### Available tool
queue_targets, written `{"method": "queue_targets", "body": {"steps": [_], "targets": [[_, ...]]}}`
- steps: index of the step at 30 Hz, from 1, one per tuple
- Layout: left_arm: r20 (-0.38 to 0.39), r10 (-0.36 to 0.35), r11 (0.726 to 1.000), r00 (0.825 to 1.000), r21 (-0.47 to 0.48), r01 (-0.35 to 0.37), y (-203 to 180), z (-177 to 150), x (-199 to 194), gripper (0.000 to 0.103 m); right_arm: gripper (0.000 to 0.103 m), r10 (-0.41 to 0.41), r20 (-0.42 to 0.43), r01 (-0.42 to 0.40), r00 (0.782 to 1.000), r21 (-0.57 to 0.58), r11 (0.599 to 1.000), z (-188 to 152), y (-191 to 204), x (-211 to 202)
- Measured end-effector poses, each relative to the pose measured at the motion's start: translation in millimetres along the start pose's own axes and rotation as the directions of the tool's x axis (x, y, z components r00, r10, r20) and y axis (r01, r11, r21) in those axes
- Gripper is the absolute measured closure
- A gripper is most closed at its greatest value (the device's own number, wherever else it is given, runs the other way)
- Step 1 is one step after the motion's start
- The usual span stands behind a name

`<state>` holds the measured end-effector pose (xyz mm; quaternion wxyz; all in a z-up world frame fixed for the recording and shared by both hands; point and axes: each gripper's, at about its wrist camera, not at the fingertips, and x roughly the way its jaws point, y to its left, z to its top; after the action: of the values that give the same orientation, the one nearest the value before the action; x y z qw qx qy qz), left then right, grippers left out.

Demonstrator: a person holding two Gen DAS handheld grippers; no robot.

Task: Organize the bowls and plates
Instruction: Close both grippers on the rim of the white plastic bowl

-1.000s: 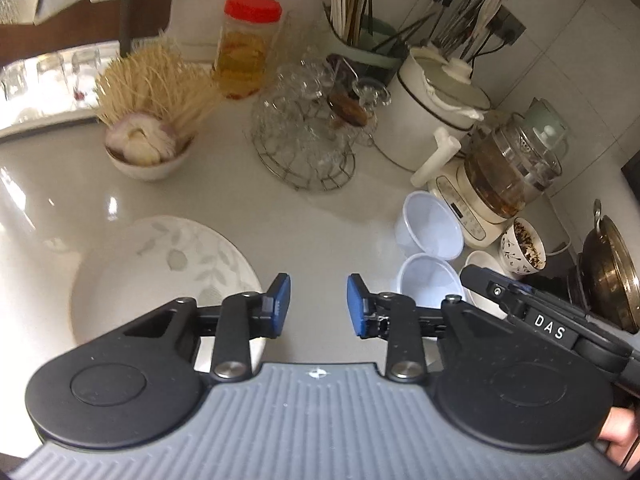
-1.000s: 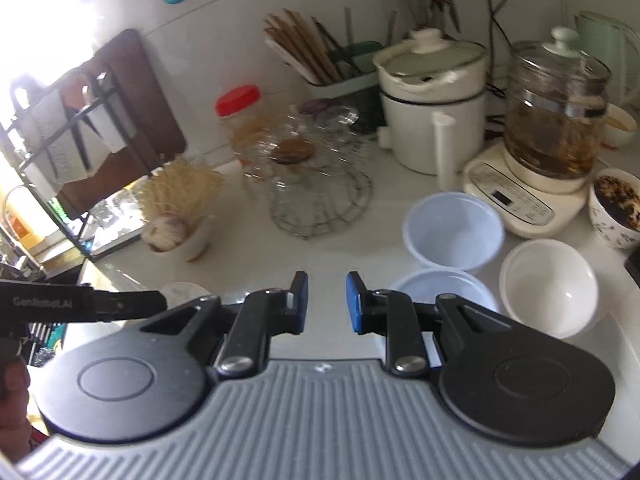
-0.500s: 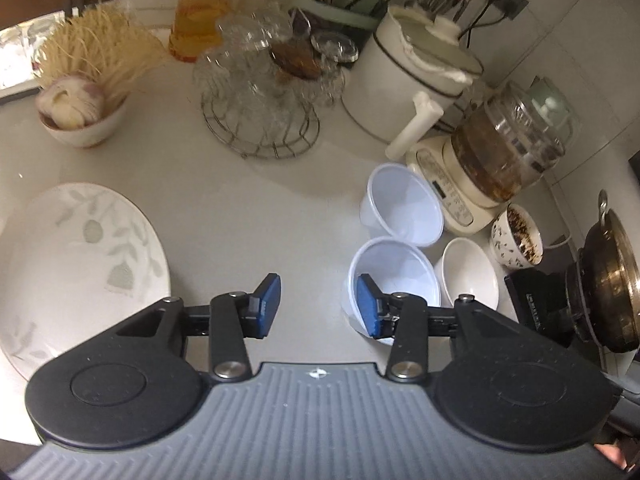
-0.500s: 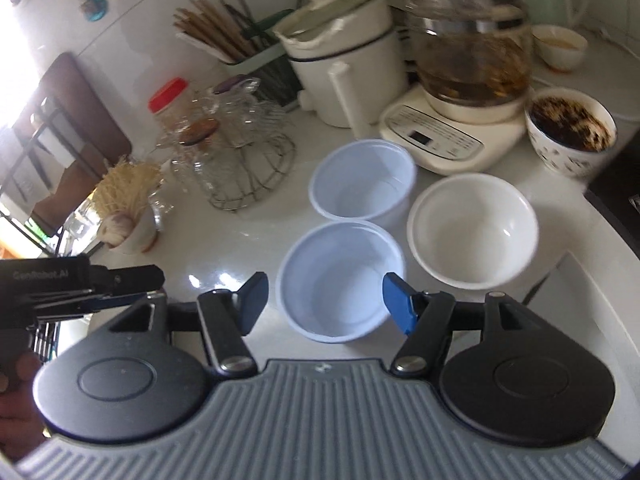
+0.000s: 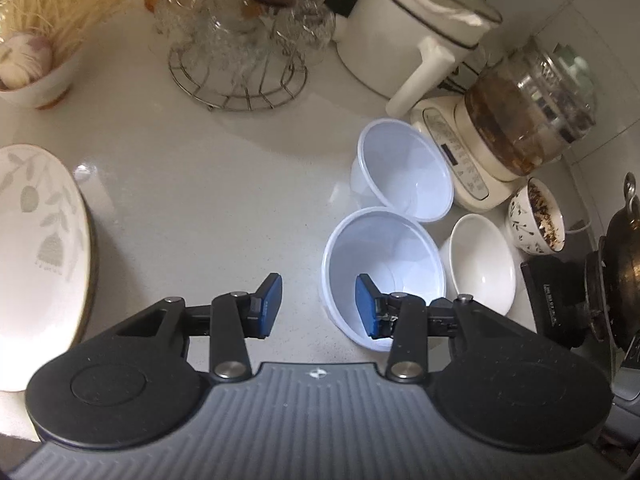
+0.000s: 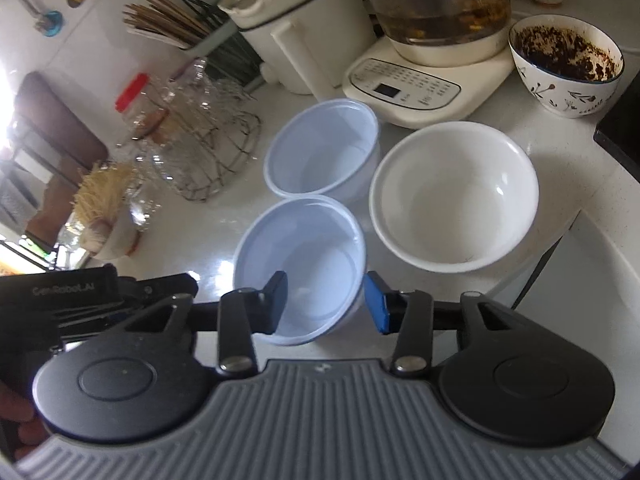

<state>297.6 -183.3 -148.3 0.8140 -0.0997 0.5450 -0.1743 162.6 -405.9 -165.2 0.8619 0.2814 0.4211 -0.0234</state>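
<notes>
A: Counter's (image 5: 200, 200) crowded. Why both grippers at one bowl?

B: Right gripper (image 6: 326, 306), jaws just narrowing, straddles the near bowl's (image 6: 304, 240) wall, not yet pinching. Left gripper (image 5: 318, 306), half open, straddles its other side. Probably to nest it in the far bowl (image 6: 324, 148), touching behind.

Two pale bluish-white plastic bowls (image 6: 300, 268) sit beside the plain white bowl (image 6: 454, 196); behind it, a white bowl (image 6: 568, 68) with dark sprigs.
</notes>
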Motion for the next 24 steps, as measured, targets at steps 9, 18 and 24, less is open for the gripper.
{"method": "queue_targets", "body": {"steps": [9, 18, 24], "targets": [[-0.046, -0.004, 1.000, 0.999, -0.031, 0.002, -0.3, 6.3, 35.1, 0.076, 0.078, -0.014, -0.016, 0.014, 1.000, -0.002, 1.000, 0.8, -9.1, 16.6], [-0.028, 0.015, 1.000, 0.999, 0.002, -0.015, -10.0, 5.2, 41.3, 0.092, 0.086, 0.008, -0.030, -0.009, 1.000, -0.021, 1.000, -4.5, -11.8, 17.3], [-0.030, 0.006, 1.000, 1.000, 0.003, -0.006, -8.0, 1.8, 38.2, 0.093, 0.086, 0.015, -0.024, -0.016, 1.000, -0.018, 1.000, -5.8, -13.2, 11.2]]}}
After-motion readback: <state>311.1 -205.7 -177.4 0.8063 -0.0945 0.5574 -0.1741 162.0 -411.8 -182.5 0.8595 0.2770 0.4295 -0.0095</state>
